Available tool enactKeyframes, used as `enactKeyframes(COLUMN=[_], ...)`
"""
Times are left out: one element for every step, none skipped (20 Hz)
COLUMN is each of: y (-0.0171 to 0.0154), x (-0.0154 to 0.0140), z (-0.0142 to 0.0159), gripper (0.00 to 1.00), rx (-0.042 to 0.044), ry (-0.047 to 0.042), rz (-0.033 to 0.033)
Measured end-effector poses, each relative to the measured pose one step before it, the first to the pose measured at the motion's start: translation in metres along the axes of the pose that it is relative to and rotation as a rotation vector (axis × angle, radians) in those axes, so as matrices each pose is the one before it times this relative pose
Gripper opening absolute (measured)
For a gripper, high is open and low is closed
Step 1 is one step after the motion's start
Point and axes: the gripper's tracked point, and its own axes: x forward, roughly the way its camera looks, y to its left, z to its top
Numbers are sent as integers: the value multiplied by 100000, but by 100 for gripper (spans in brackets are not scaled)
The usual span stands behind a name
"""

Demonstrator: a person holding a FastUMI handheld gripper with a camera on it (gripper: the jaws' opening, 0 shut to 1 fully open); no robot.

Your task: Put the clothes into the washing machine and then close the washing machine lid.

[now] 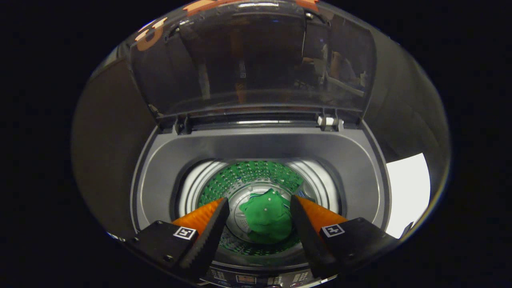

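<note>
A top-loading washing machine point(260, 146) stands right below me with its dark see-through lid point(252, 60) raised upright at the back. A crumpled green garment point(266, 218) lies at the bottom of the steel drum point(196, 186), whose walls mirror its green. My gripper point(259, 202) hangs over the drum mouth, open, with the garment seen far below between the fingers. Nothing is held between the fingers point(212, 232).
The grey top rim point(160, 168) rings the drum opening. The control panel point(248, 278) with buttons lies just under my fingers at the front edge. A bright white surface point(408, 192) shows to the right of the machine.
</note>
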Motion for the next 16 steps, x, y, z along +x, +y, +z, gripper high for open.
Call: enactKeyframes(y=[239, 208, 52, 233, 448, 396, 337, 311, 206, 312, 419, 228, 154, -111, 49, 29], x=[-848, -994, -1077, -1135, -1348, -1129, -1137, -995, -824, -735, -768, -522, -566, -267, 254, 336], z=[904, 1161, 1276, 1538, 1637, 1885, 2028, 2317, 2347, 2633, 2754, 2603, 2180, 2079, 1945, 1855], gripper=[98, 98, 98, 98, 98, 98, 98, 98, 98, 98, 98, 98, 98, 97, 98, 98], rx=[-1018, -1389, -1447, -1028, -555, -74, 66, 425, 301, 45, 420, 265, -410, -577, 251, 446], ry=[-3199, -3524, -3579, -4401, -4253, -4673, -4355, -4824, -4776, -4313, -4632, -3995, -3203, -2721, -3364, -3130], rz=[659, -37, -320, 45, 556, 977, 700, 746, 600, 628, 859, 672, 187, -834, -315, -64])
